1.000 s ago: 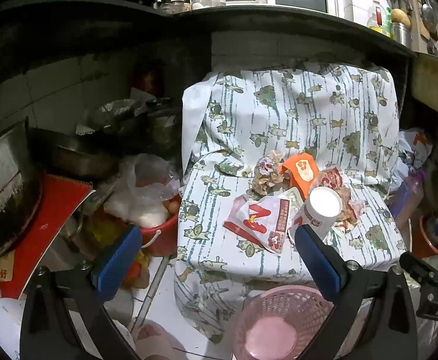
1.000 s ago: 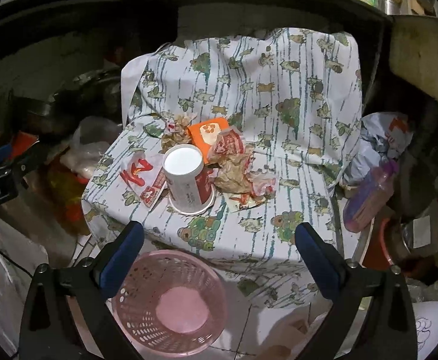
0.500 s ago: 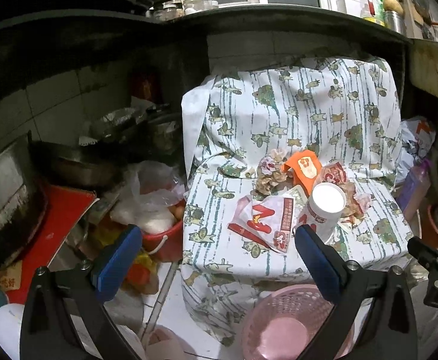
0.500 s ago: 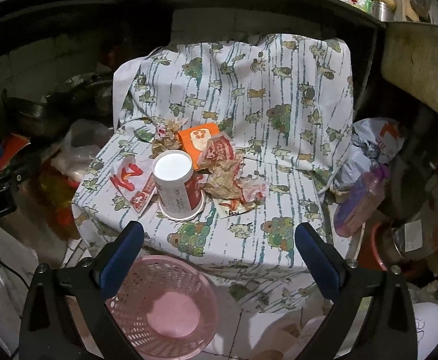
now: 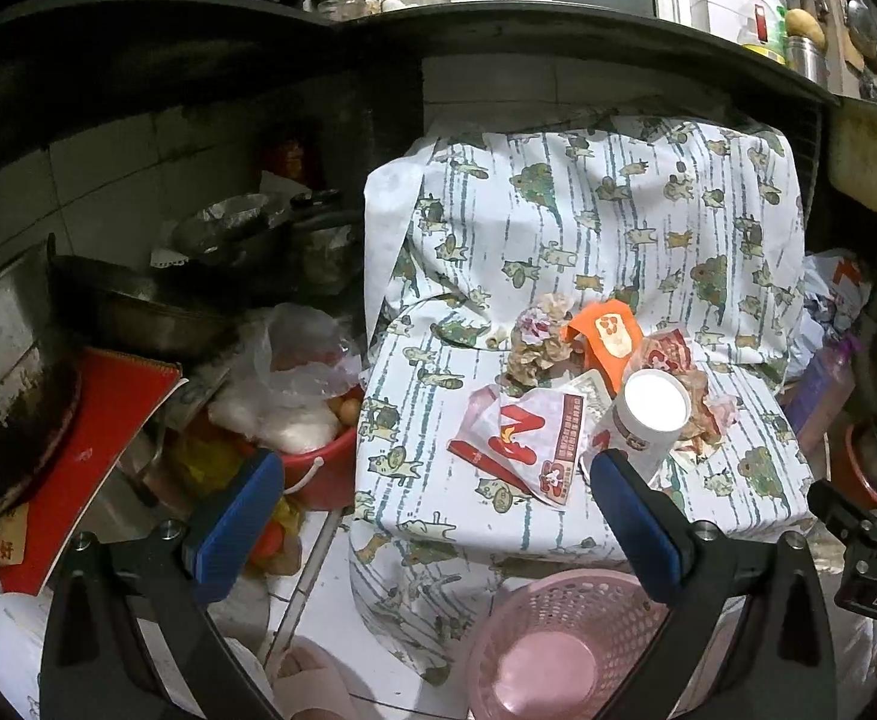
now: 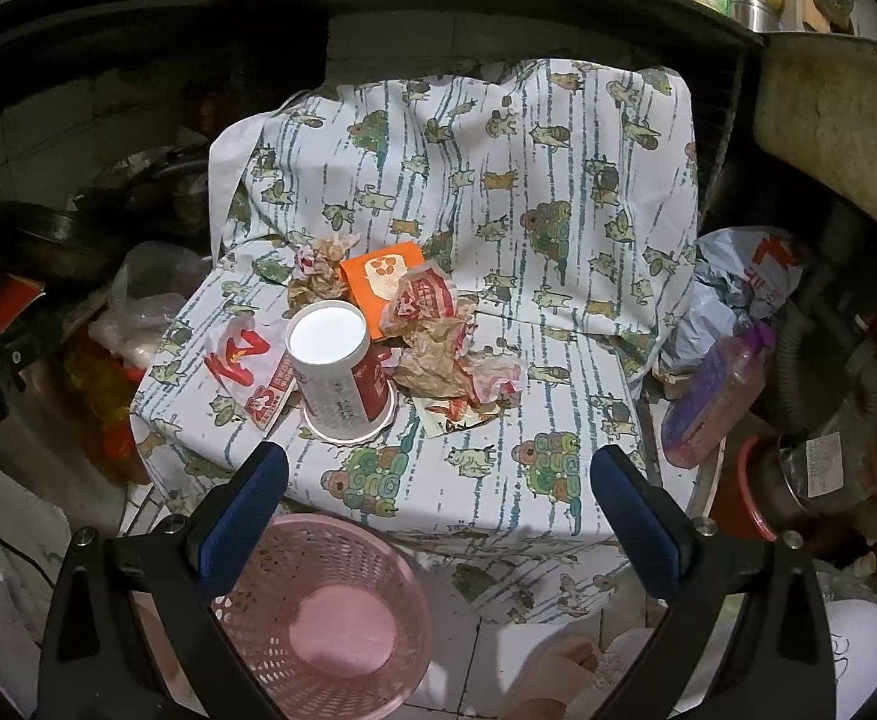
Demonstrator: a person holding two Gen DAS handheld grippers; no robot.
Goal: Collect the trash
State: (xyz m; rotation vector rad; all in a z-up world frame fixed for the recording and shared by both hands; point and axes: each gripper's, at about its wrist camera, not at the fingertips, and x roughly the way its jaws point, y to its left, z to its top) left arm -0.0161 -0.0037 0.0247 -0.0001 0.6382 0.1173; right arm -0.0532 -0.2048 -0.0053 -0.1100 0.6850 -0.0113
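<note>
A: What had changed over the last second?

B: Both cameras had drawn back a little from the cloth-covered seat (image 6: pixel 558 276). More of the pink basket (image 6: pixel 318 618) showed in the right wrist view than a second earlier, and the trash sat slightly farther off. Nothing on the cloth had shifted.

A: State of each gripper?

B: The left gripper (image 5: pixel 432 516) and the right gripper (image 6: pixel 438 498) both stood wide apart, released, holding nothing.

A: Where was the trash?

B: All on the seat. The cup (image 6: pixel 339 366), upside down, stood at the front of the pile, touching the white-and-red wrapper (image 6: pixel 246 366) on its left. Behind it lay the orange carton (image 6: pixel 384 276); the crumpled brown paper (image 6: pixel 438 360) spread to its right, and a smaller paper wad (image 6: pixel 318 270) lay at the back left.

A: And the basket?

B: On the floor just in front of the seat, below the trash, apparently with no trash in it.

A: Meaning for the task?

B: Collection had seemingly not begun. The cup, nearest and tallest, looked the likeliest first pick; crushing its thin wall was the risk.
</note>
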